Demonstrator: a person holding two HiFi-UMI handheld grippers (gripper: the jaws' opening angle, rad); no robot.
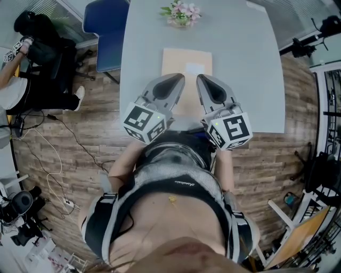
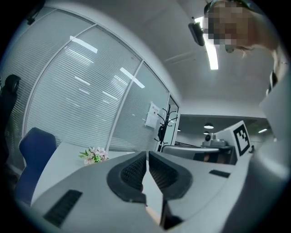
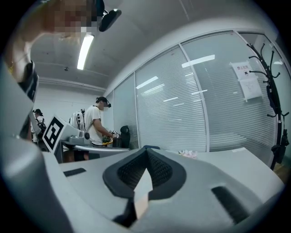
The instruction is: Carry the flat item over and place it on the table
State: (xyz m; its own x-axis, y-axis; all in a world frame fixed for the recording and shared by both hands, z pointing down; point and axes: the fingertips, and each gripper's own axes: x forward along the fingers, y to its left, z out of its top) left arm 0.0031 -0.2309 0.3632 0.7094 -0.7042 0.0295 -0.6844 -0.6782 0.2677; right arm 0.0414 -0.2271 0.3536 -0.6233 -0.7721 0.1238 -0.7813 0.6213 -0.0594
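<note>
A flat tan envelope (image 1: 186, 65) with a white label lies level over the grey table (image 1: 250, 80), its near edge toward me. My left gripper (image 1: 179, 80) is shut on the envelope's near left part, and my right gripper (image 1: 202, 80) is shut on its near right part. In the left gripper view, the left gripper (image 2: 148, 157) has its ribbed pads pressed on the thin envelope (image 2: 153, 192). The right gripper view shows the right gripper (image 3: 146, 154) clamped on the envelope's edge (image 3: 142, 191). I cannot tell whether the envelope touches the tabletop.
A small bunch of pink flowers (image 1: 181, 13) stands at the table's far edge. A blue chair (image 1: 106, 32) sits at the far left corner. A person (image 1: 16, 80) is by black gear at the left. Cables and camera stands lie on the wooden floor.
</note>
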